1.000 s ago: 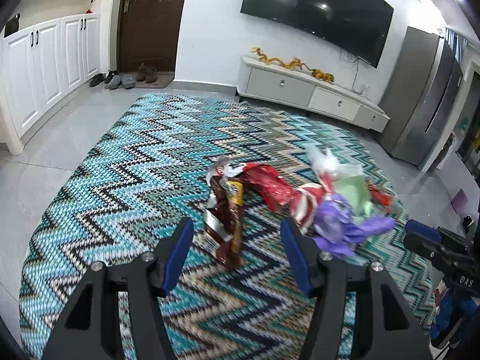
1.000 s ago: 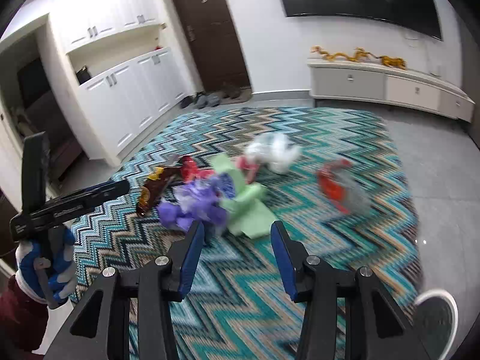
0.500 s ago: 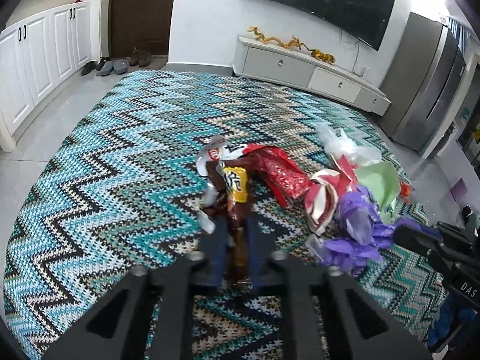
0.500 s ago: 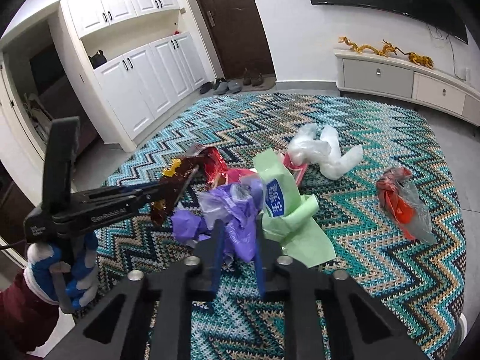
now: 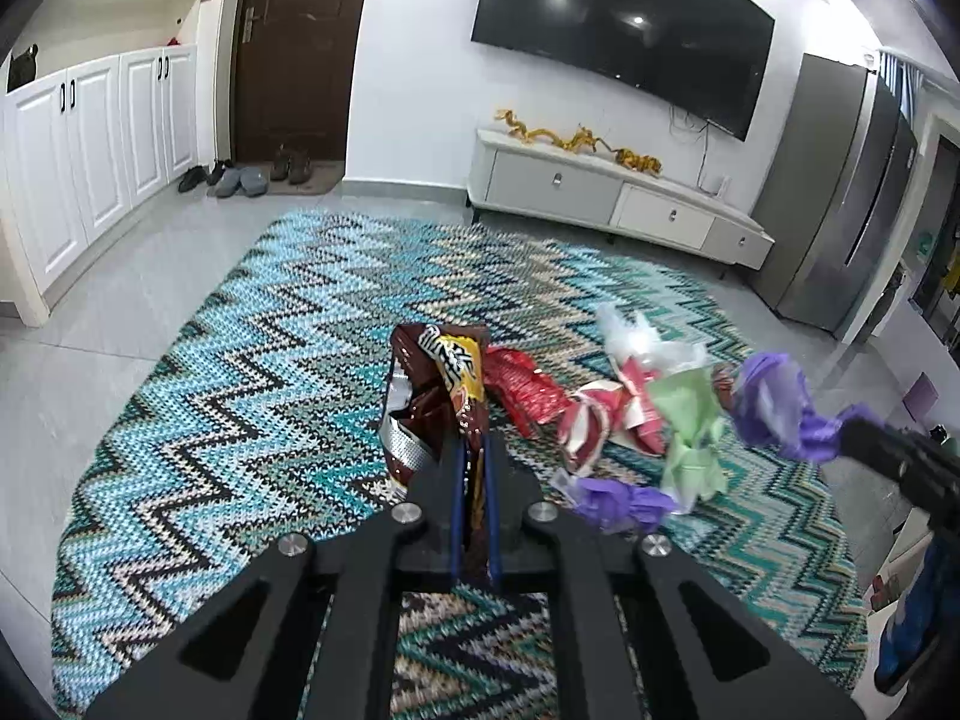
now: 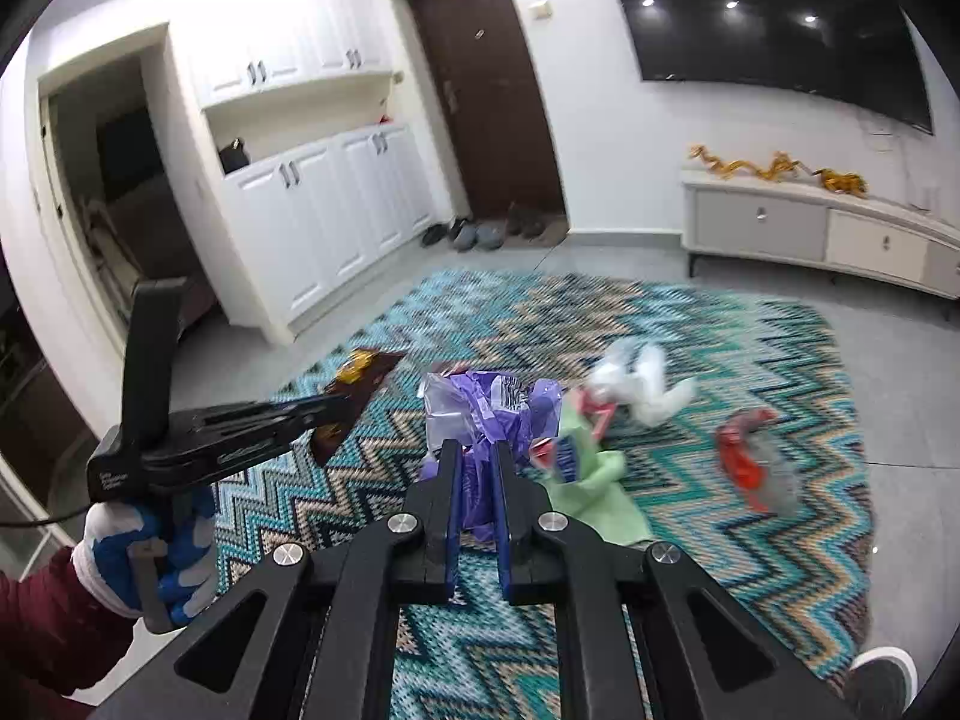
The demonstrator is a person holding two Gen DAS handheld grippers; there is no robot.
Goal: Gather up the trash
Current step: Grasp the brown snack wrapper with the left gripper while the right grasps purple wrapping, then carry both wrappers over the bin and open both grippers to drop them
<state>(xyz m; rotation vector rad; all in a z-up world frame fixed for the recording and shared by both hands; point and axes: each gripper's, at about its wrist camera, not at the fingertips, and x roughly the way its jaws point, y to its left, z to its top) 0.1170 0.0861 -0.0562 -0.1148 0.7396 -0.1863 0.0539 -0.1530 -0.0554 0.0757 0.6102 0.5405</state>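
Two grips | left hand-held gripper [image 5: 472,468] clamps brown snack bag [image 5: 435,396] | right hand-held gripper [image 6: 478,462] clamps purple bag [image 6: 486,414]

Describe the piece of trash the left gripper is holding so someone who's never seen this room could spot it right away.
Start at the big teal zigzag-patterned rug in front of the wall-mounted television. Near its middle, at the left end of a cluster of litter, the left gripper is shut on a crinkled dark brown foil snack bag. Unlike the red, green, white and purple wrappers beside it, it is brown with a yellow logo patch and silver lining.
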